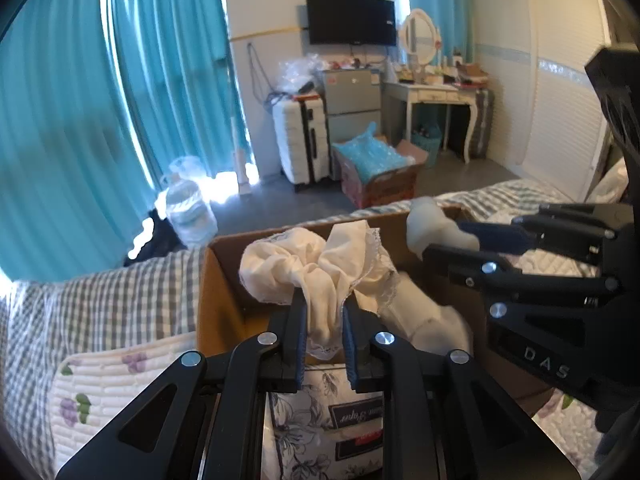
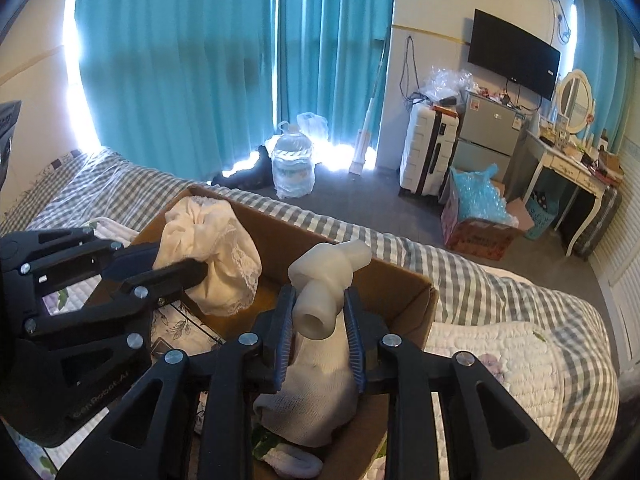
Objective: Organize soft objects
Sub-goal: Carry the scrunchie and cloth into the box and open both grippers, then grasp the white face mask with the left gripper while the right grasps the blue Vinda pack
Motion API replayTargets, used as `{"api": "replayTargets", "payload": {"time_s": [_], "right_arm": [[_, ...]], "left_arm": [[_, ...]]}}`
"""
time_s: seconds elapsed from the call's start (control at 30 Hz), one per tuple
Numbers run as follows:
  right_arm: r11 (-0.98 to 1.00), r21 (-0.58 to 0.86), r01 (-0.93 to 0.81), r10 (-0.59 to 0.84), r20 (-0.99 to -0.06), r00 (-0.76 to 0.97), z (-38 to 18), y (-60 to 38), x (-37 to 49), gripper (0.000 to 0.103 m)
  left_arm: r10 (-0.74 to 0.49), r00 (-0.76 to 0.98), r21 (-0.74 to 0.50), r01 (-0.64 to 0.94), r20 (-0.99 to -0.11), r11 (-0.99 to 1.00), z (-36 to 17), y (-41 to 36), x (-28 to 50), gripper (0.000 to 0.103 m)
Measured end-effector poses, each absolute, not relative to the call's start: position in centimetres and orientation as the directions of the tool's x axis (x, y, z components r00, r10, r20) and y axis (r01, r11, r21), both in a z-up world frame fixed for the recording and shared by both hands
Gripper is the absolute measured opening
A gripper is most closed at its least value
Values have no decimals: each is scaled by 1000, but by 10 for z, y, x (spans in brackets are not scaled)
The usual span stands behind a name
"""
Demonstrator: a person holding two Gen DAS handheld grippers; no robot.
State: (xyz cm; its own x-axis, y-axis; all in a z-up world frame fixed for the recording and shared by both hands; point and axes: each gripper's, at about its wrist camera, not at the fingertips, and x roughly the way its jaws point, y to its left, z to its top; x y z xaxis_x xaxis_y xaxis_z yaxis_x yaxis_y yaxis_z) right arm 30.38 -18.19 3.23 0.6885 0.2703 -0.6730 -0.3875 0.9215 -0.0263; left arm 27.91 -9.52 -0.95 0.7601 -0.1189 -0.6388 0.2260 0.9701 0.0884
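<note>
A brown cardboard box (image 1: 224, 280) sits on the bed; it also shows in the right wrist view (image 2: 400, 284). My left gripper (image 1: 323, 300) is shut on a cream lace-trimmed cloth (image 1: 316, 264) and holds it over the box; this cloth shows in the right wrist view (image 2: 216, 256) too. My right gripper (image 2: 319, 298) is shut on a soft translucent white T-shaped piece (image 2: 324, 280), above the box. The piece shows in the left wrist view (image 1: 428, 224) with the right gripper (image 1: 452, 236). White socks (image 2: 316, 392) lie inside the box.
A floral tissue pack (image 1: 316, 412) lies in the box. The bed has a grey checked cover (image 2: 500, 280) and quilted pad (image 1: 112, 380). On the floor beyond stand a water jug (image 2: 292, 164), a suitcase (image 2: 428, 152) and a box of blue plastic (image 2: 480, 216).
</note>
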Motion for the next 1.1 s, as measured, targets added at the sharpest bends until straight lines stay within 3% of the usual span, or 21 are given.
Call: {"api": "replayTargets", "payload": {"time_s": [0.07,0.1,0.17,0.2,0.33,0.43,0.5,0.53,0.77,0.87,0.93,1.1], "right_arm": [[927,-24,-375,262,-674,691,34,-185,304,27],[930,-28,-365,254,-671,697,37,-186,302,28],[938,-32,-345,239,-660,712,46,-191,297,46],[940,-29,-339,239,-655,717,51,-192,296,49],[947,-30,-319,234,-616,752,84,-202,273,53],[951,-55,-303,216,-583,783,119,-209,249,67],[953,-63,-297,214,-556,803,142,-215,230,71],[953,-67,-296,214,-544,812,154,-218,220,76],[958,-98,-269,194,-471,861,231,-238,139,96],[956,-120,-269,190,-447,874,249,-243,106,98],[952,-128,-278,195,-446,874,253,-244,87,103],[946,-131,-295,209,-448,869,242,-246,50,103]], "left_arm": [[-93,760,116,217,-643,969,-6,-99,276,21],[-83,761,125,211,-643,969,-6,-98,275,33],[-66,779,141,195,-624,970,4,-100,266,53],[-62,795,146,187,-603,972,12,-100,258,62],[-54,827,152,167,-560,974,44,-94,236,65],[-53,851,151,153,-522,977,81,-91,210,67],[-50,873,153,142,-486,978,103,-89,190,82],[-51,885,155,137,-462,978,115,-88,179,85],[-58,922,168,131,-384,977,169,-84,110,88],[-54,928,180,128,-368,975,176,-82,81,101],[-54,932,191,130,-359,973,174,-81,66,102],[-60,919,168,135,-391,976,153,-77,46,102]]}}
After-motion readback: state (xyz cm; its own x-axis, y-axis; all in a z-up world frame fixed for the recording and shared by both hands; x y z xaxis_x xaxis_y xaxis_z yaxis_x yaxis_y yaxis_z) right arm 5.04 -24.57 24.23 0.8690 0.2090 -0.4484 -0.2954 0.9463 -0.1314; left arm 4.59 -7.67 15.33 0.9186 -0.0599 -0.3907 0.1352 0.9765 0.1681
